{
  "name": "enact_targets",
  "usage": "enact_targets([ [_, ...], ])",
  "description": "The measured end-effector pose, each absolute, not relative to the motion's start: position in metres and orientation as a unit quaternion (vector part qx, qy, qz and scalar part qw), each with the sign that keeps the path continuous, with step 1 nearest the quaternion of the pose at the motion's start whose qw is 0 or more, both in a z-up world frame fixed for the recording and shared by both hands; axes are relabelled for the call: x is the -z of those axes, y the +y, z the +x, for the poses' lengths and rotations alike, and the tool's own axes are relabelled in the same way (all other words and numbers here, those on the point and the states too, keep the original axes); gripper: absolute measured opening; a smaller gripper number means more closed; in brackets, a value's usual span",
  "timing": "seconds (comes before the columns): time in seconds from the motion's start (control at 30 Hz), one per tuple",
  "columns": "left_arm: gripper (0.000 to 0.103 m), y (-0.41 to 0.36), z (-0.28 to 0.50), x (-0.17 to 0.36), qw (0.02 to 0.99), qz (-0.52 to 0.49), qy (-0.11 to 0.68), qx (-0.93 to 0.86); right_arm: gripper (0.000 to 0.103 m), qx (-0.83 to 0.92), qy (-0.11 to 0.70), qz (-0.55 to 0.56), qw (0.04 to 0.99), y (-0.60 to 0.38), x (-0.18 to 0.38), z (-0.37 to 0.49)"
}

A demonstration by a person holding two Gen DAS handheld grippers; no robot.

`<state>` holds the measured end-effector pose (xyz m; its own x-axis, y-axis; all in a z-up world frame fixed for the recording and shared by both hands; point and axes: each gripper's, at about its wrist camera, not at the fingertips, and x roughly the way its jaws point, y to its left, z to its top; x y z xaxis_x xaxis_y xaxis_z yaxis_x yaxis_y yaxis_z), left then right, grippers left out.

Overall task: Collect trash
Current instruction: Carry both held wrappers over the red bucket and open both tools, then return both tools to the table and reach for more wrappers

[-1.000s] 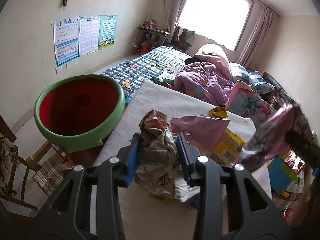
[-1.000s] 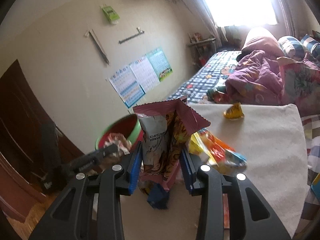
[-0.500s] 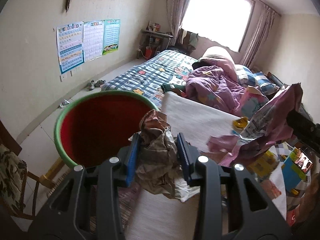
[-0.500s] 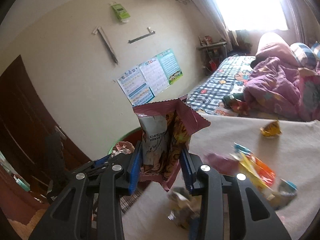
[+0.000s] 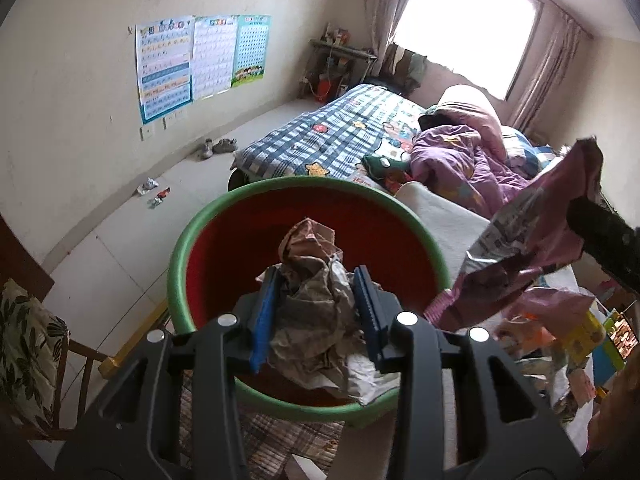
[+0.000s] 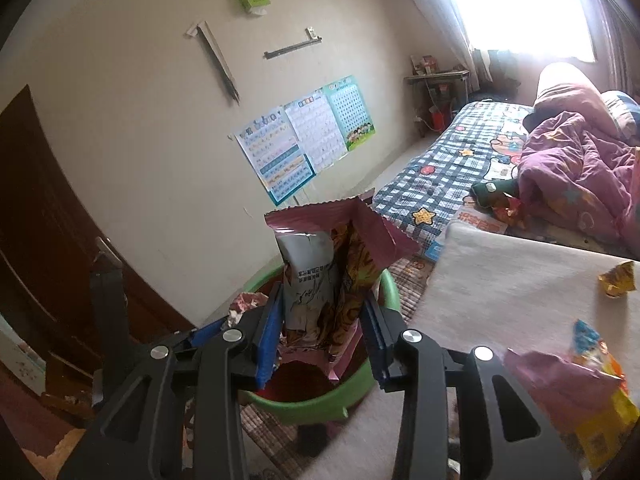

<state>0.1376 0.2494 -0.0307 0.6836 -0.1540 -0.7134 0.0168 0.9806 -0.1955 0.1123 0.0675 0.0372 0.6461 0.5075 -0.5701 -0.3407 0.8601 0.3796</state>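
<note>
Left wrist view: my left gripper [image 5: 316,300] pinches crumpled paper [image 5: 316,320] above the basin [image 5: 180,272]; my right gripper [image 6: 320,320], jaws opening, has the snack bag [image 6: 320,280] between its pads.

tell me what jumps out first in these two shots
The red basin with a green rim fills the middle of the left view, crumpled brown paper pinched in the left tool right over it. In the right view, a pink snack bag stands between the right tool's opening jaws.
</note>
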Motion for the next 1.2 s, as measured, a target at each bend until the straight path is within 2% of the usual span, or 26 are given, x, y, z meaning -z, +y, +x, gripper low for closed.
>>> enact_targets([
  [0.1, 0.046, 0.256, 0.143, 0.035, 0.913, -0.081, 0.398, 0.043, 0.049, -0.236, 0.357, 0.127, 0.895, 0.078, -0.028, 0.12],
  [0.17, 0.065, 0.258, 0.144, 0.038, 0.914, -0.081, 0.396, 0.039, 0.054, -0.237, 0.364, 0.132, 0.891, 0.079, -0.023, 0.123],
  [0.27, 0.07, 0.262, 0.145, 0.041, 0.913, -0.091, 0.395, 0.038, 0.064, -0.231, 0.364, 0.139, 0.891, 0.079, -0.021, 0.123],
  [0.33, 0.074, 0.261, 0.145, 0.042, 0.913, -0.09, 0.395, 0.038, 0.067, -0.228, 0.364, 0.143, 0.892, 0.077, -0.021, 0.124],
  [0.67, 0.075, 0.237, 0.142, 0.032, 0.918, -0.071, 0.383, 0.069, 0.068, -0.192, 0.357, 0.133, 0.904, 0.035, -0.029, 0.098],
  [0.9, 0.075, 0.201, 0.133, 0.027, 0.912, -0.07, 0.389, 0.111, 0.068, -0.092, 0.357, 0.085, 0.926, -0.043, -0.033, 0.073],
  [1.2, 0.075, 0.152, 0.116, 0.03, 0.896, -0.089, 0.41, 0.146, 0.068, -0.037, 0.426, 0.07, 0.901, -0.126, 0.007, 0.061],
])
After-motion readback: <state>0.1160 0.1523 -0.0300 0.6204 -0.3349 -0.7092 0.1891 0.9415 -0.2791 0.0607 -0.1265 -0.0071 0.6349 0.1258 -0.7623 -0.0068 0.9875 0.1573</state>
